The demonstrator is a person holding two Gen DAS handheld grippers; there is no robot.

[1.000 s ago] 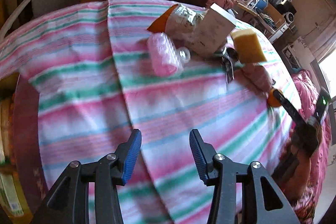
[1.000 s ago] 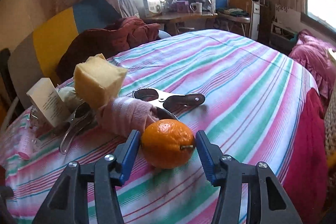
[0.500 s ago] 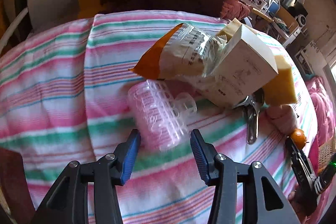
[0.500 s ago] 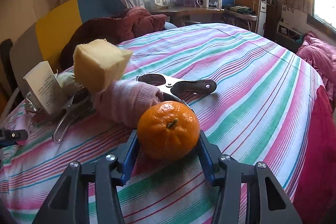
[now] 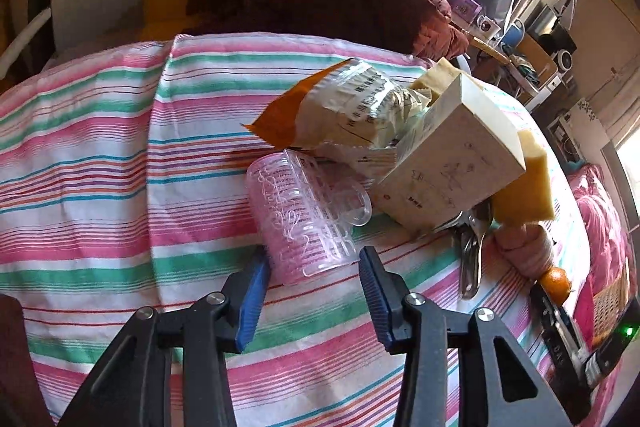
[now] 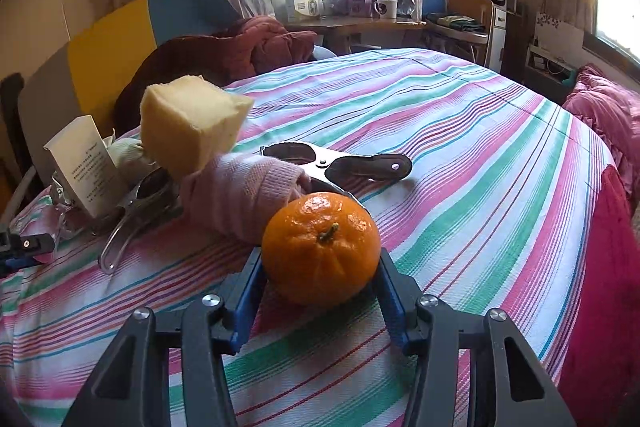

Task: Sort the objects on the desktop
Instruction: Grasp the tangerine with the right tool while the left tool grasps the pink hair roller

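Through the left wrist camera, you are bringing your left gripper (image 5: 312,279) down over one pink hair roller (image 5: 298,217) lying on the striped cloth (image 5: 100,155); the jaws are closing, with the near end of the roller between the blue pads (image 5: 252,301), though a sliver of gap is showing on the right side, so they are not yet clamping it. Just behind the roller, one orange-and-clear snack bag (image 5: 340,107), one white carton (image 5: 452,167) and one yellow sponge (image 5: 528,187) are piling against each other, with one metal clip (image 5: 472,251) poking out below the carton. Through the right wrist camera, your right gripper (image 6: 320,275) is clamping one mandarin (image 6: 320,247) between its two pads, both pressing on the fruit's sides. Behind it, one pink knitted piece (image 6: 244,195) is lying under the sponge (image 6: 188,123), and two metal clips are resting on the cloth: one (image 6: 340,163) past the mandarin, one (image 6: 132,211) beside the carton (image 6: 86,167).
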